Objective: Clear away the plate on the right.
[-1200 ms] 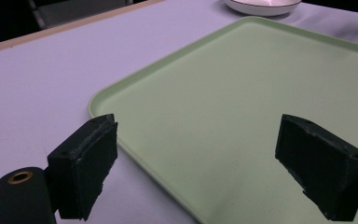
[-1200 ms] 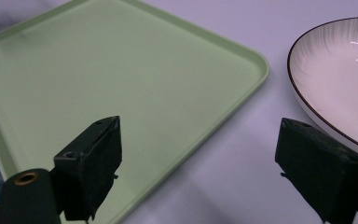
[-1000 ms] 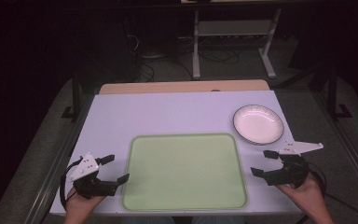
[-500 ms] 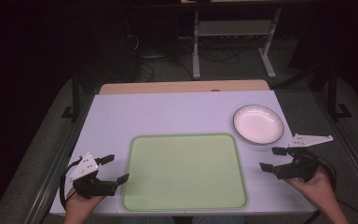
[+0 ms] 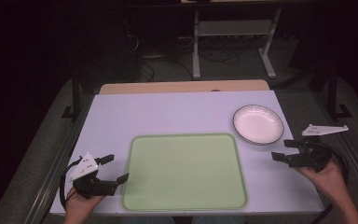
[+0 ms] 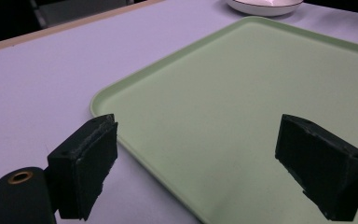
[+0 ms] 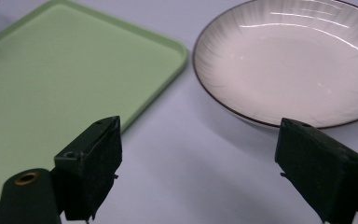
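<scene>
Jaws of both grippers were held wide open, nothing gripped. R gripper (image 5: pixel 292 153) had been moved outward and up beside the bowl (image 5: pixel 258 123); L gripper (image 5: pixel 106 171) was unmoved by the tray (image 5: pixel 184 170). Bowl pickup prob. intended.

dark room, grey floor (image 5: pixel 37 154), metal stand (image 5: pixel 233 32) behind pale table (image 5: pixel 177 112)

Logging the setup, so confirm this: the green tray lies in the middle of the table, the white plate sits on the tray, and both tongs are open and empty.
One thing is wrong: the plate does not sit on the tray. It rests on the table beside the tray's far right corner, as the high view shows. The rest holds: the left tongs and right tongs are open and empty.
</scene>
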Action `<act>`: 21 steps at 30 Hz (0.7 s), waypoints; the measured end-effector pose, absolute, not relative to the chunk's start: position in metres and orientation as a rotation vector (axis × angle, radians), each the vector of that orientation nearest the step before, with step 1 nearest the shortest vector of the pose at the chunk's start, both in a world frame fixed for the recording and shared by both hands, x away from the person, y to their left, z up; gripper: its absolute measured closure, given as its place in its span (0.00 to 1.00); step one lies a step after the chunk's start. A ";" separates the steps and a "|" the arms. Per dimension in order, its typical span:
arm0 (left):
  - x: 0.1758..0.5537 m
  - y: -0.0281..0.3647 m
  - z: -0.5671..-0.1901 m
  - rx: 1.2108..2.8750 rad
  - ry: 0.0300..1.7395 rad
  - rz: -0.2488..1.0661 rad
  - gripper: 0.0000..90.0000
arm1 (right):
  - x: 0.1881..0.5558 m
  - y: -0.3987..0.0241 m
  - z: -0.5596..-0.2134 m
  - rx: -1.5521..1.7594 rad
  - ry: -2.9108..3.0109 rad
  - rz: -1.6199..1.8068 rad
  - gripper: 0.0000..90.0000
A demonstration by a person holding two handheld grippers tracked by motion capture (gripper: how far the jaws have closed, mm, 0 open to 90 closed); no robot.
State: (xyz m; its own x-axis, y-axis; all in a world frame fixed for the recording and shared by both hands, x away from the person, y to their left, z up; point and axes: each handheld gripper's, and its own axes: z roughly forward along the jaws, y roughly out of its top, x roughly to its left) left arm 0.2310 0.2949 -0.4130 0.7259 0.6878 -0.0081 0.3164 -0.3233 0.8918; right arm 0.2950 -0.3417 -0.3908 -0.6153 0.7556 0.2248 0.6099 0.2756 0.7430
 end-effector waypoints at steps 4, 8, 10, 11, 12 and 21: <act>0.231 0.295 -0.414 1.924 0.772 0.462 0.14 | 0.300 -0.353 -0.389 1.312 2.343 1.221 0.16; 0.232 0.295 -0.414 1.927 0.769 0.462 0.14 | 0.308 -0.362 -0.388 1.349 2.313 1.211 0.16; 0.232 0.295 -0.414 1.927 0.770 0.462 0.14 | 0.314 -0.365 -0.389 1.360 2.303 1.192 0.16; 0.232 0.295 -0.414 1.927 0.771 0.461 0.14 | 0.317 -0.366 -0.389 1.370 2.299 1.178 0.16; 0.232 0.295 -0.414 1.926 0.774 0.461 0.14 | 0.321 -0.368 -0.390 1.386 2.294 1.169 0.17; 0.233 0.296 -0.415 1.927 0.774 0.456 0.14 | 0.358 -0.378 -0.392 1.550 2.219 1.134 0.23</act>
State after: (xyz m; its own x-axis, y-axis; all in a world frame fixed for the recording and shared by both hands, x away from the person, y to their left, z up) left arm 0.2332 0.2955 -0.4150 0.7272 0.6863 -0.0126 0.3221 -0.3249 0.8892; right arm 0.3580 -0.3782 -0.3923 -0.4270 0.8694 0.2485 0.7109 0.1529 0.6865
